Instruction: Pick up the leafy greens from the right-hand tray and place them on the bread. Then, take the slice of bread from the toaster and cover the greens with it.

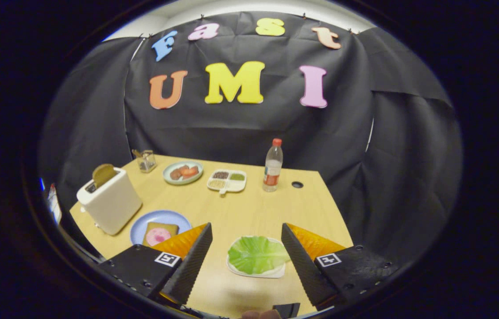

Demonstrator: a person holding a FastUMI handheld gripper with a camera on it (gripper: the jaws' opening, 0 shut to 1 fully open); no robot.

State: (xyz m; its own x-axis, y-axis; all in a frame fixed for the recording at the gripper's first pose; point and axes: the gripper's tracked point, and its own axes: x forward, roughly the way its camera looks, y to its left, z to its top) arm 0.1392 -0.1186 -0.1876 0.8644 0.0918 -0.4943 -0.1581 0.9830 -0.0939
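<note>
Where black cloth backs it, wooden table (249,212).

The light wooden desk (249,212) carries a white toaster (110,206) at nine o'clock, a blue plate (160,219) beside it, a white tray (256,270) at six, and a water bottle (272,166), divided dish (227,180), food plate (183,172) and glass jar (146,160) toward twelve.

The table (249,212) looked like pale wood laminate, smooth with a soft sheen. The toaster (110,206) had a matt white plastic shell. The bottle (272,166) was clear glossy plastic. The leafy greens (256,254) looked waxy and veined (possibly plastic). The gripper (245,252), spread wide, had finely ribbed fingers (191,263). The wall (249,128) was matt, creased cloth.
</note>
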